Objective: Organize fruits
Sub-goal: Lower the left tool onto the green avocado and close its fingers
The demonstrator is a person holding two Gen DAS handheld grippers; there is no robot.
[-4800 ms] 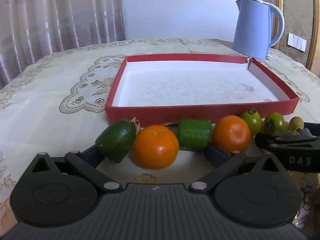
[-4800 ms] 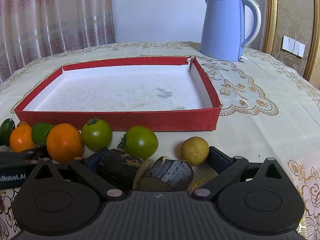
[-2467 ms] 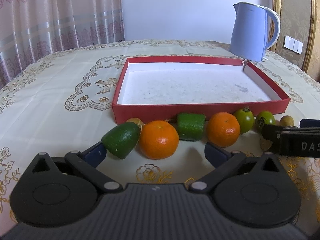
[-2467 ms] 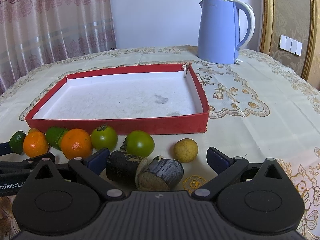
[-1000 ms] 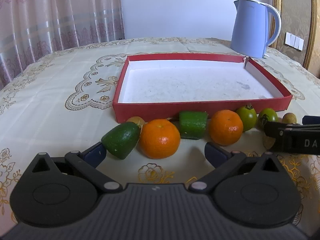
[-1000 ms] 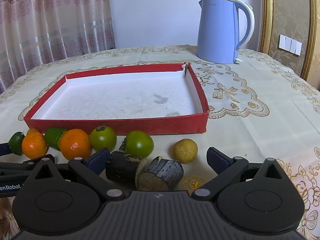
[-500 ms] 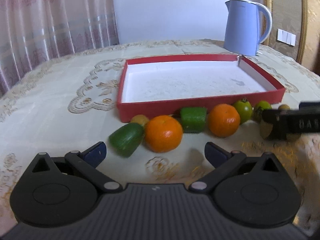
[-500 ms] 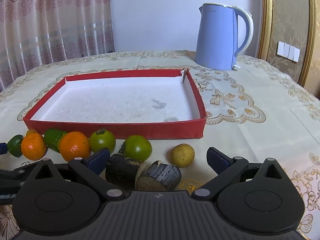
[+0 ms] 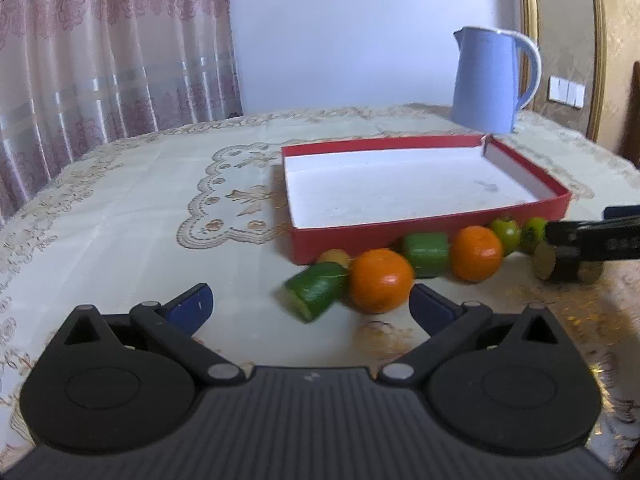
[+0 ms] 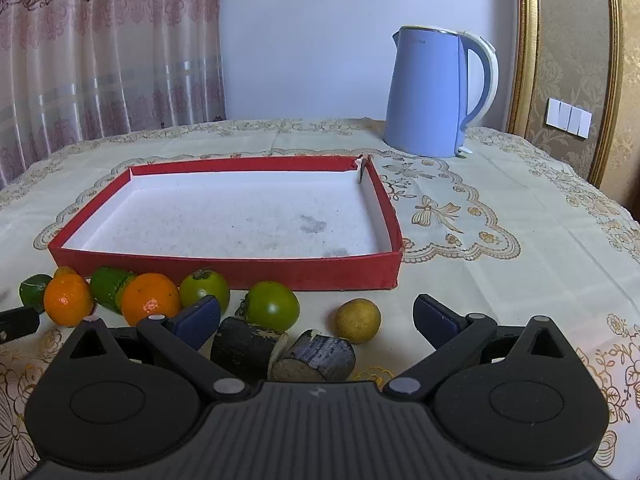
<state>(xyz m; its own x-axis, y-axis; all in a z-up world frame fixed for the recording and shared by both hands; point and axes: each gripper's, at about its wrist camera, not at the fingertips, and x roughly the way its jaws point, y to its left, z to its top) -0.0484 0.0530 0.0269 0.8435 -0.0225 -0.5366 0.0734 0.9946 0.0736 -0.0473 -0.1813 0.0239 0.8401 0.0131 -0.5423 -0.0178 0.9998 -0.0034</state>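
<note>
Red tray [image 10: 224, 270] on surface [image 10: 500, 280], holding apparently nothing; fruits [image 10: 150, 298] lined along near wall. Left tongs [image 9: 310, 300] spread, right tongs [image 10: 316, 316] spread.

Left gripper [image 9: 310, 305]: fingers spread wide, holding nothing. Right gripper [image 10: 318, 316]: fingers likewise spread, nothing clamped.

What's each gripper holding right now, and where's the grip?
Nothing. The left gripper and right gripper are both open and empty; the fruit, such as the nearest orange, lies loose on the tablecloth.
</note>
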